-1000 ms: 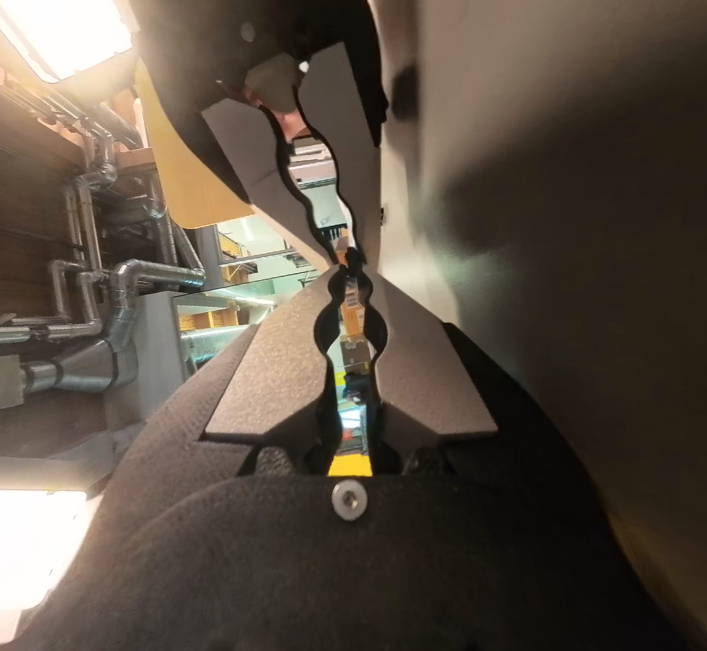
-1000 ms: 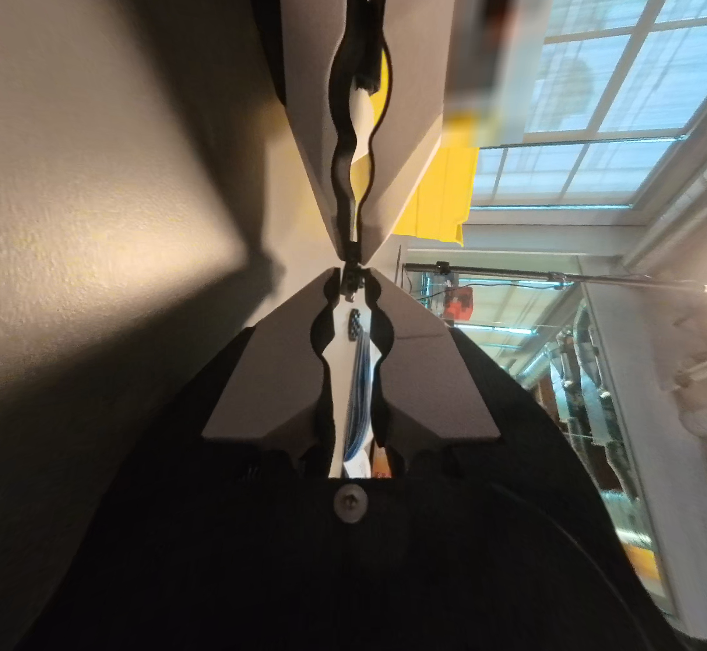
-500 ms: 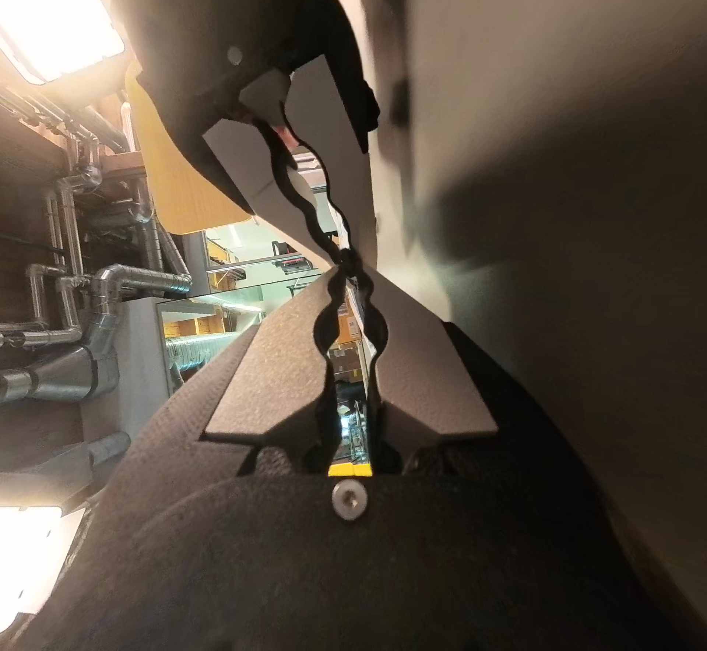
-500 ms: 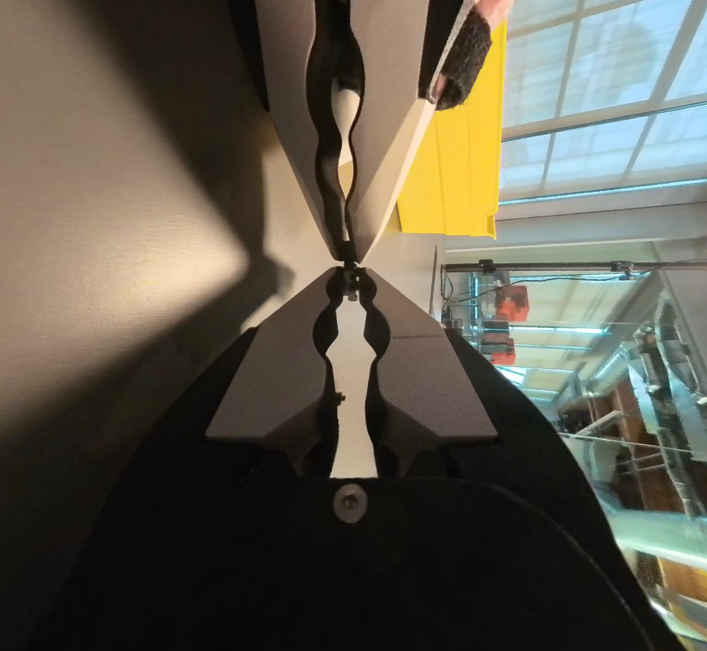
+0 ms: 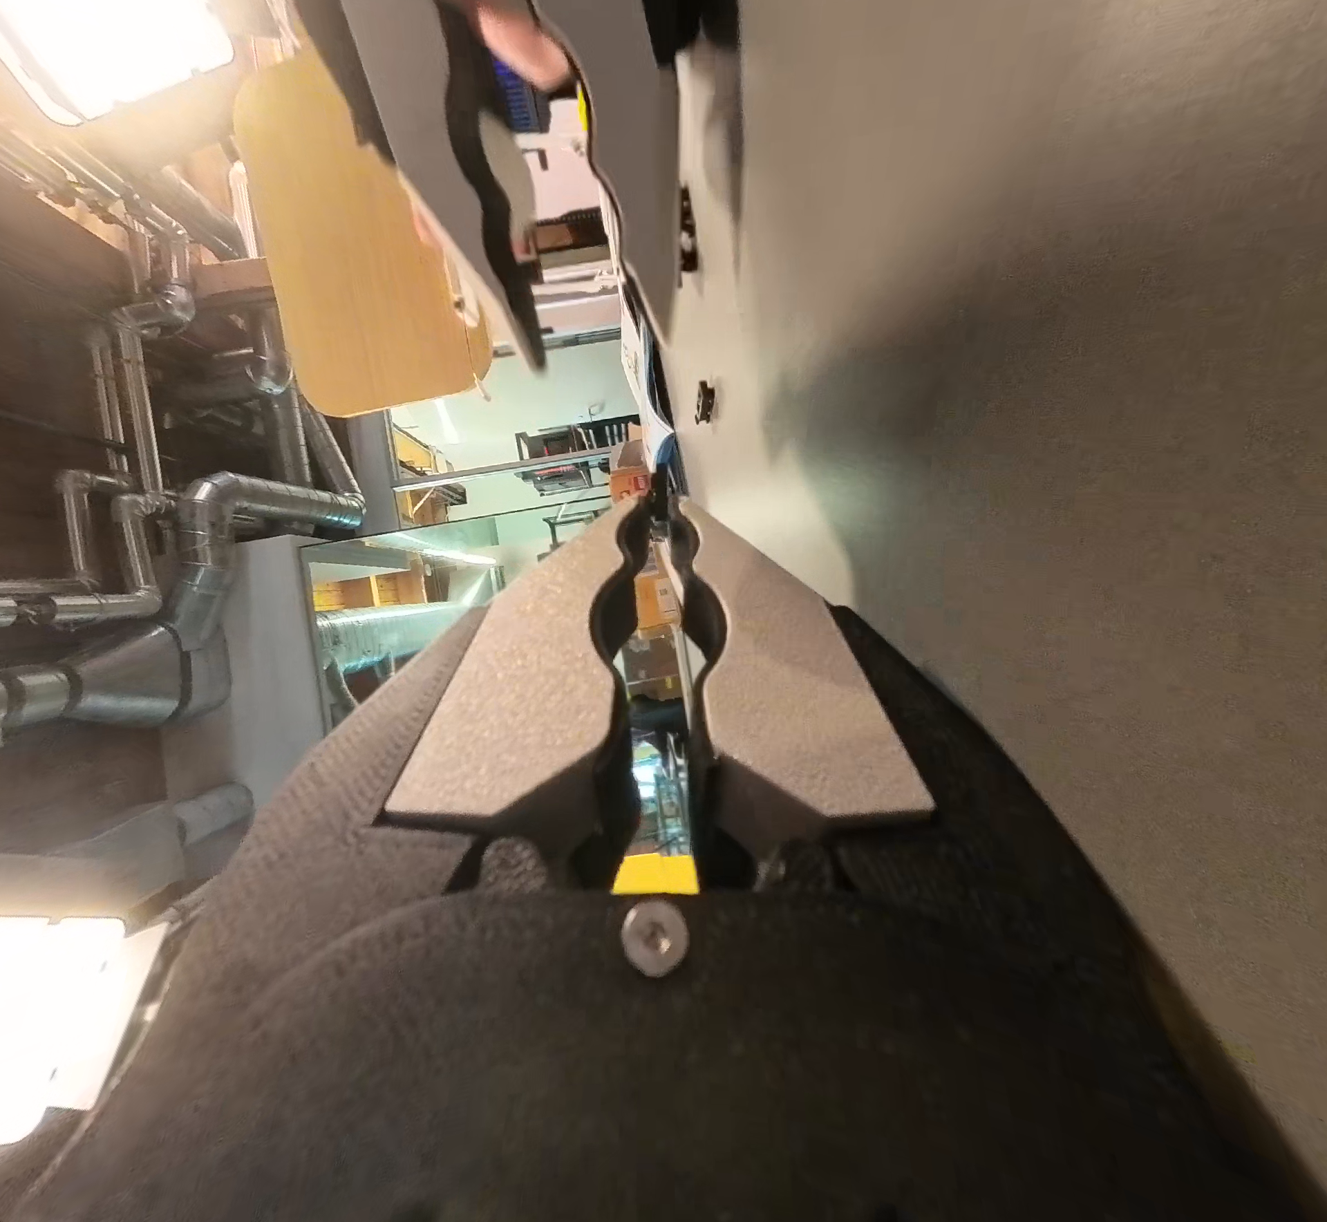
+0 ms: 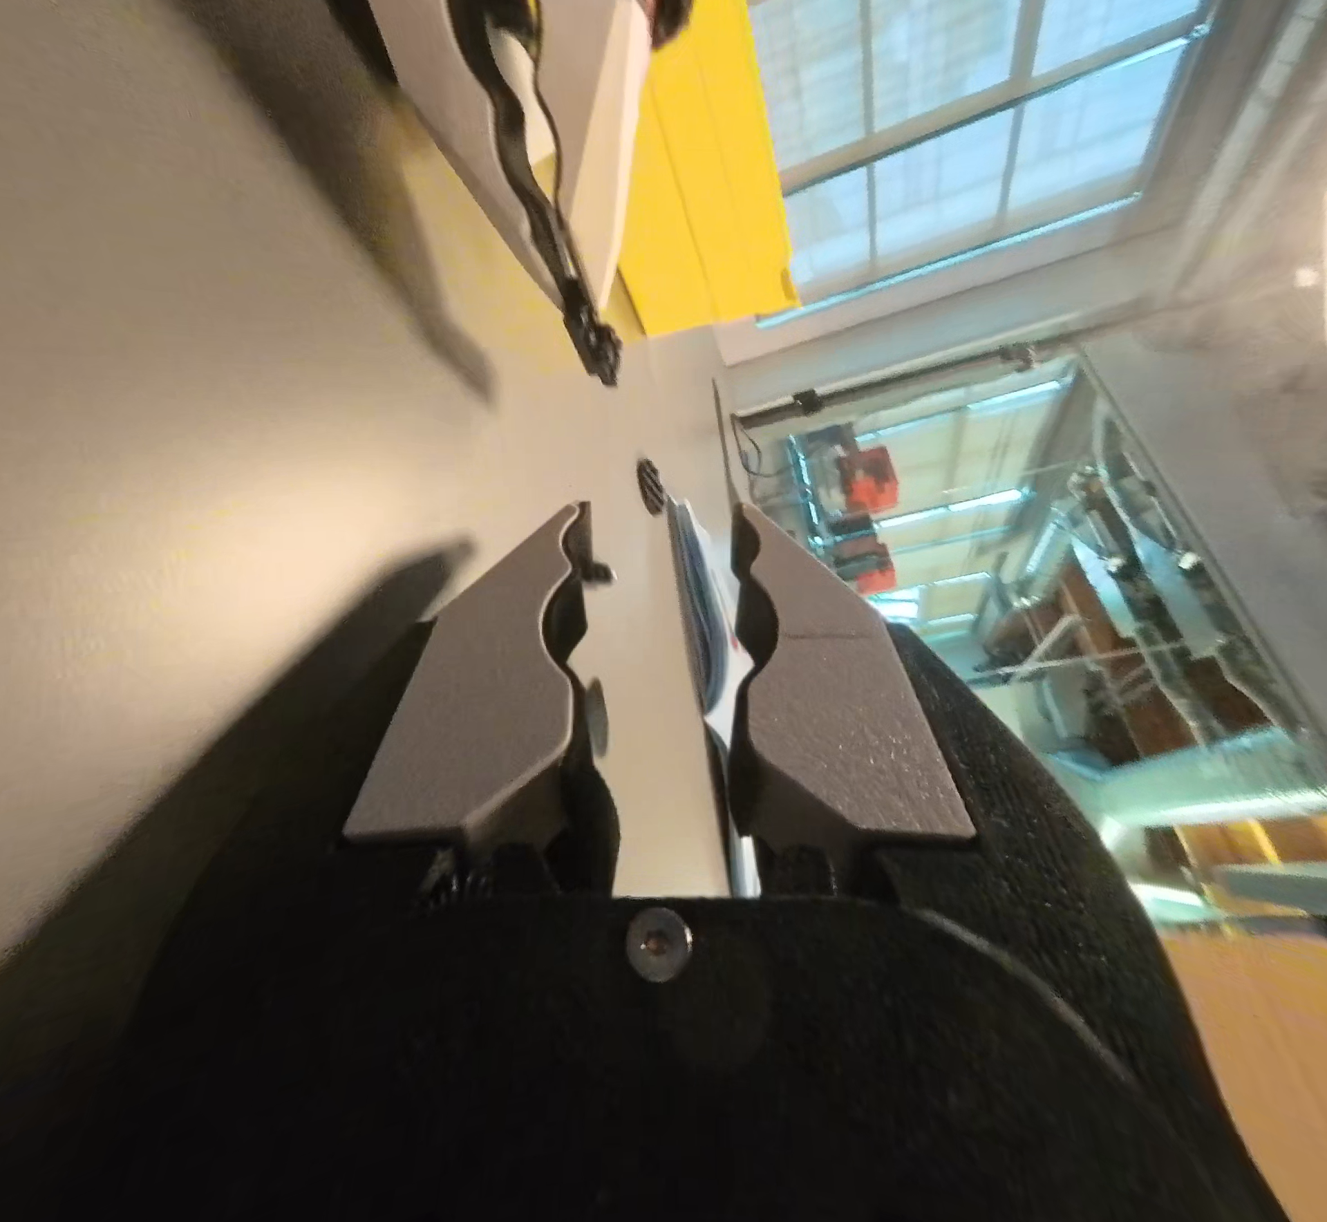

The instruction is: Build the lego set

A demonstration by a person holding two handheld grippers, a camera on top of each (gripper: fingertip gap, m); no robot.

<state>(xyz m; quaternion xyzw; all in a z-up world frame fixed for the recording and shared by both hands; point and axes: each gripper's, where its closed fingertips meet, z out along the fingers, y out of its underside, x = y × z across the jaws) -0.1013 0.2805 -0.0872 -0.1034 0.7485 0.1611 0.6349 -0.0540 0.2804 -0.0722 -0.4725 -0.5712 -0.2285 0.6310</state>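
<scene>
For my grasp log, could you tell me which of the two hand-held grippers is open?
The right hand-held gripper: its fingers stand clearly apart, whereas the left hand-held gripper is pinched shut on a small black lego piece.

A round piece [image 6: 650,485] lies on the table [image 6: 215,397] just ahead of the right gripper [image 6: 657,527], booklet [image 6: 700,602] beside it

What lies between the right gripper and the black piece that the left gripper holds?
Right wrist view: one small round black part on the table, just ahead of the right gripper; otherwise bare.
</scene>
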